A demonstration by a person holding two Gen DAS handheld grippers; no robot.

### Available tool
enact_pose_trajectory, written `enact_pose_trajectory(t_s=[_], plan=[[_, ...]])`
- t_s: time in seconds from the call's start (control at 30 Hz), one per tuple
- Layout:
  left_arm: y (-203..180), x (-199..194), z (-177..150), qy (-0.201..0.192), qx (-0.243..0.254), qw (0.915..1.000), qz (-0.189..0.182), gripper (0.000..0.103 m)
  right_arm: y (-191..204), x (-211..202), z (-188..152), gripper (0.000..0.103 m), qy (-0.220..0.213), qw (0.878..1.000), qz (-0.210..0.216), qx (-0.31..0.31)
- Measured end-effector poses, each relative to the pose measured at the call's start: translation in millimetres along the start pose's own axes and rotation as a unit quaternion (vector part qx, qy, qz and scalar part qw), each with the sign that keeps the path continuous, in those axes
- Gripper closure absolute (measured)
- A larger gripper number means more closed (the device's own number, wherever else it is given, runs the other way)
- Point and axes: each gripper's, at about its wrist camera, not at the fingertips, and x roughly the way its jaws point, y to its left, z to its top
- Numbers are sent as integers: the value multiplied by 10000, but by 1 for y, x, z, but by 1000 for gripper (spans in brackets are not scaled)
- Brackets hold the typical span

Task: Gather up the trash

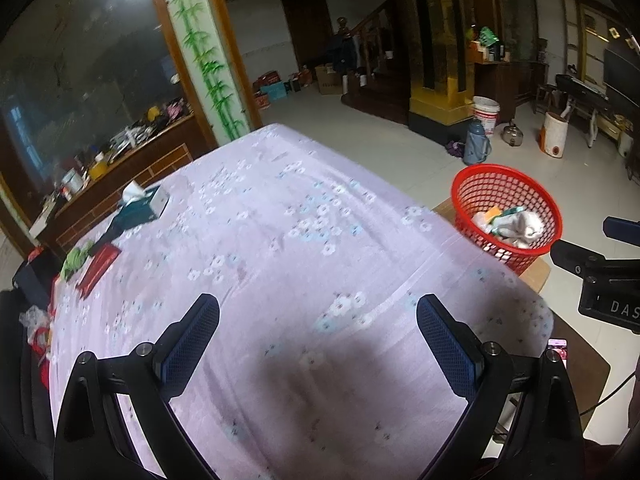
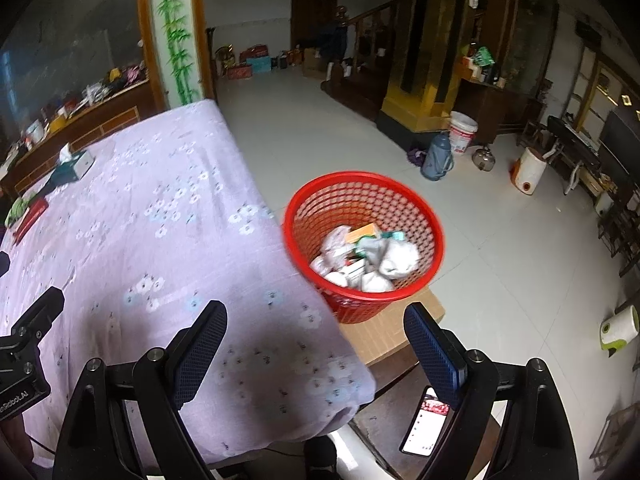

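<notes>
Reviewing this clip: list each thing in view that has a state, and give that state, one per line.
Left gripper: open, empty, above the tablecloth.
Right gripper: open, empty, at the table edge.
Red basket: upright on a cardboard box, partly filled with crumpled paper and packaging.
Tissue box: open, a tissue sticking up.
Phone: screen lit.
Tablecloth: spread over the table, wrinkled.

Dim indoor light, ceiling lamp glare top left, slight motion blur, heavy fisheye w/ dark corners.
</notes>
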Motion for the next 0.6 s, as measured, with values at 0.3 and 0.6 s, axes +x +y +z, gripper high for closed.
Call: enact_pose_trajectory(t_s=[0.3, 0.6], plan=[[72, 11, -58, 629, -690, 9932, 688, 5, 90, 34, -15, 11, 517, 9927, 643, -877], [180, 21, -152, 1504, -1382, 9638, 1713, 5, 231, 72, -45, 11, 966, 9667, 1507, -1831]])
